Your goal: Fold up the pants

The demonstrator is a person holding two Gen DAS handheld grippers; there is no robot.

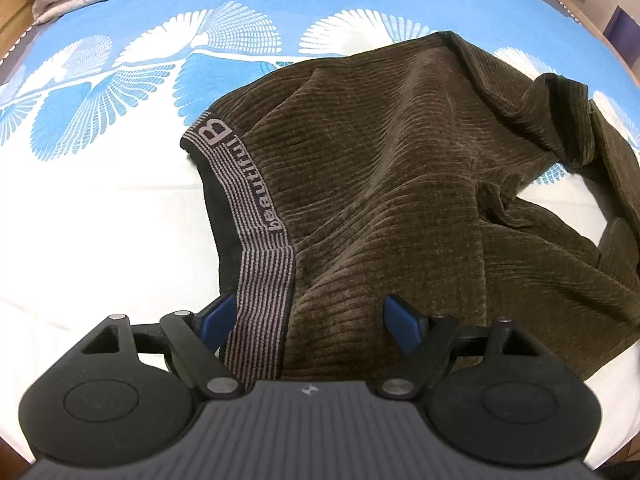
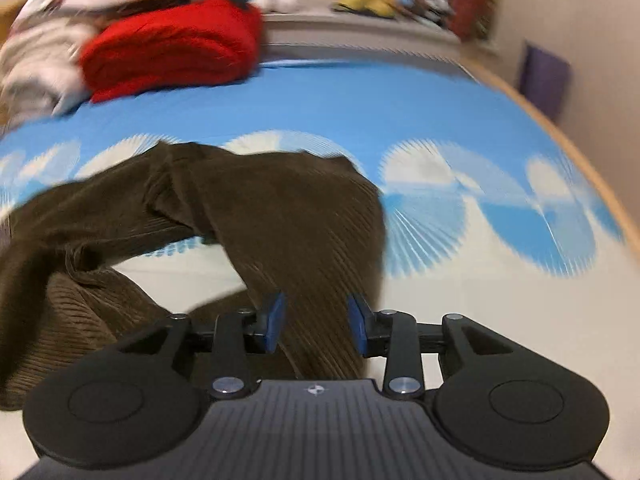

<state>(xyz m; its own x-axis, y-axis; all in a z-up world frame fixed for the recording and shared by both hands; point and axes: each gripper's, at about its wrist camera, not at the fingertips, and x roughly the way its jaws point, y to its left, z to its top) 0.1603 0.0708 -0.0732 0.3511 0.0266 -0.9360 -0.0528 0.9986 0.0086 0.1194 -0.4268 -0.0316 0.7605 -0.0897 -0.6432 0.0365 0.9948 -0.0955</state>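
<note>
The brown corduroy pants (image 1: pixel 400 184) lie rumpled on the bed (image 1: pixel 100 208). Left gripper (image 1: pixel 308 320) hangs released over the waistband (image 1: pixel 256 216); right gripper (image 2: pixel 316 322) stands parted around a leg, not pinching. Probably best to flatten both legs before folding.

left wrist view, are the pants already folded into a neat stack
No, the brown pants lie rumpled and spread across the bedsheet, one leg twisted off to the right.

Two wrist fisheyes, both close over the pants (image 1: pixel 400 184) on the bed.
Left view looks steeply down at the waistband end; right view looks shallower, across a pant leg toward the red bundle (image 2: pixel 172 44). Both share the pants.
</note>
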